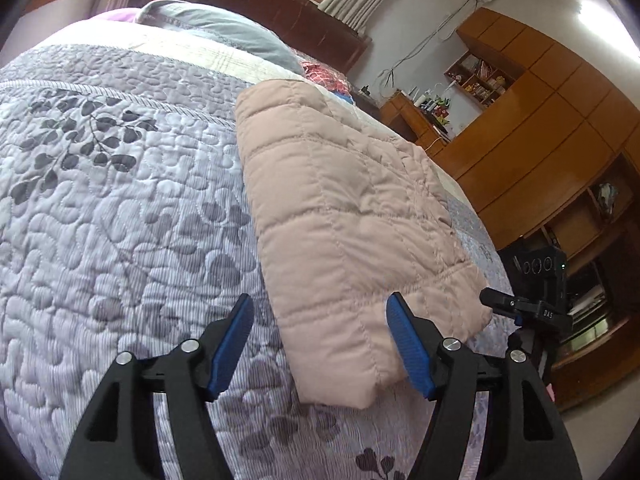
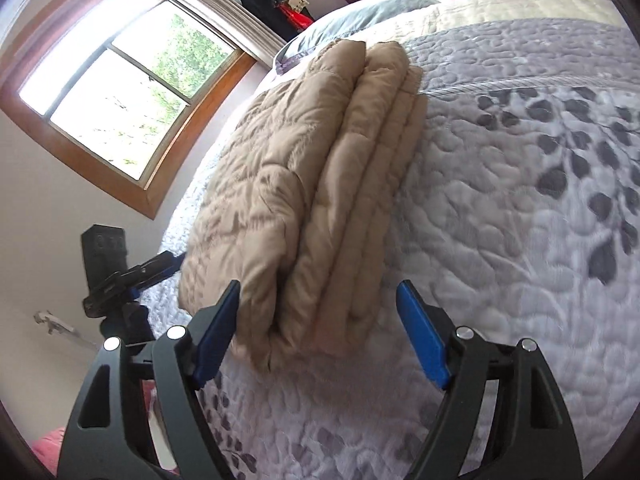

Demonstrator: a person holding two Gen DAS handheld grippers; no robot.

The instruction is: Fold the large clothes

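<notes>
Both grippers hang with fingers apart, holding nothing. The left gripper (image 1: 320,344) and right gripper (image 2: 318,332) each face one end of the folded quilted coat (image 1: 340,208), which stretches lengthwise away across the bedspread (image 1: 120,200).

My left wrist camera sat low over the bedspread (image 1: 120,220), looking along its spread fingers toward the headboard (image 1: 288,20) and the wooden wardrobe (image 1: 552,120), tilted hard. The folded quilted jacket (image 1: 340,220) lay near, just ahead and to its right. My right wrist camera looked from the opposite side, facing the window (image 2: 120,92), with the jacket (image 2: 300,200) close before its fingers. Both views shared the jacket, the bedspread (image 2: 520,200), the grey pillow (image 1: 224,28) (image 2: 360,12), and each caught the other gripper beyond the jacket: the right gripper (image 1: 532,280) and the left gripper (image 2: 116,276).
</notes>
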